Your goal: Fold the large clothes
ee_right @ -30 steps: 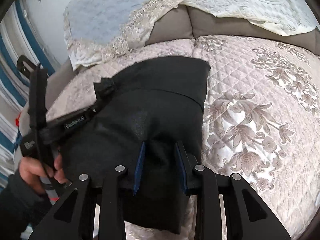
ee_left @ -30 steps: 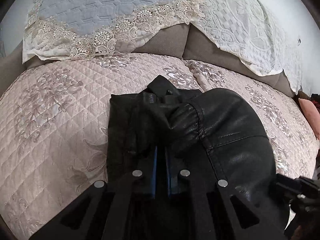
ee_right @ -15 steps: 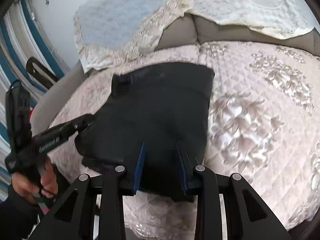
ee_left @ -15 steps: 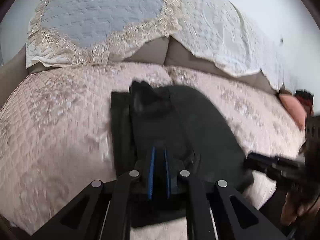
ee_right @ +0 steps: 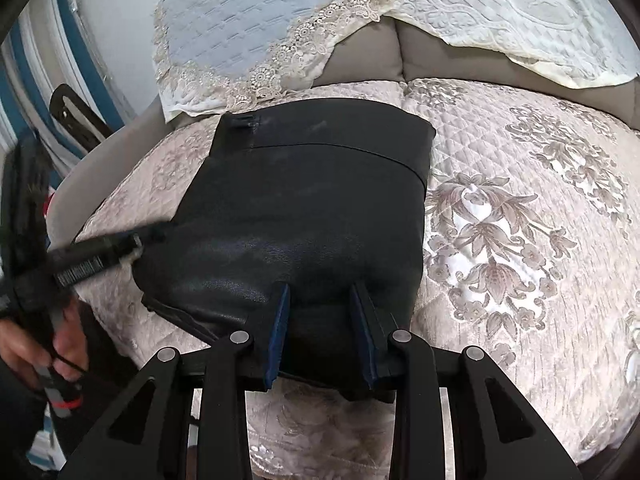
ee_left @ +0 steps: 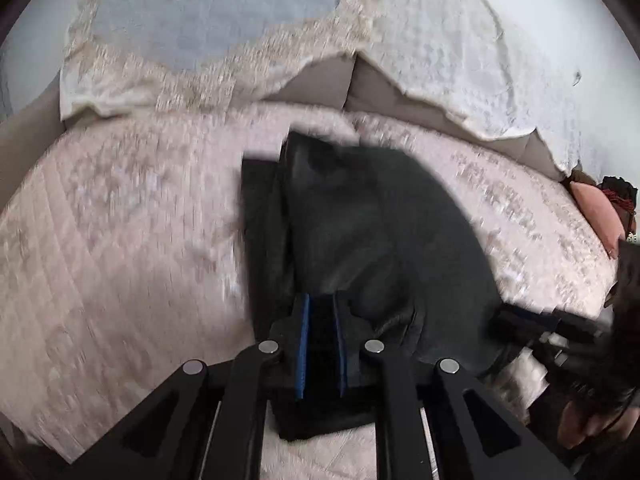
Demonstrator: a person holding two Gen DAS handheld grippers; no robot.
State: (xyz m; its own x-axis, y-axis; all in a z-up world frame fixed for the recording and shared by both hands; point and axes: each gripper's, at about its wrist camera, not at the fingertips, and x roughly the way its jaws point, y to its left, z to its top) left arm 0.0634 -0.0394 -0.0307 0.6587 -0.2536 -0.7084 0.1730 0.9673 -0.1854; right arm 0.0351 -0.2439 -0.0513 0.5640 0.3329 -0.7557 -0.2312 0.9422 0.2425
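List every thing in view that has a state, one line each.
black jacket: folded into a compact bundle, lying on the quilt, near edge held in both grippers.
left gripper: jaws nearly shut on the jacket's edge, just eased slightly.
right gripper: jaws clamped on a thicker fold.
quilted cover: spread flat.

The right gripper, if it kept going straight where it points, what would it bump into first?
Most likely the black leather garment already lying between its fingers. The right gripper points down along it, with the quilted sofa cover underneath.
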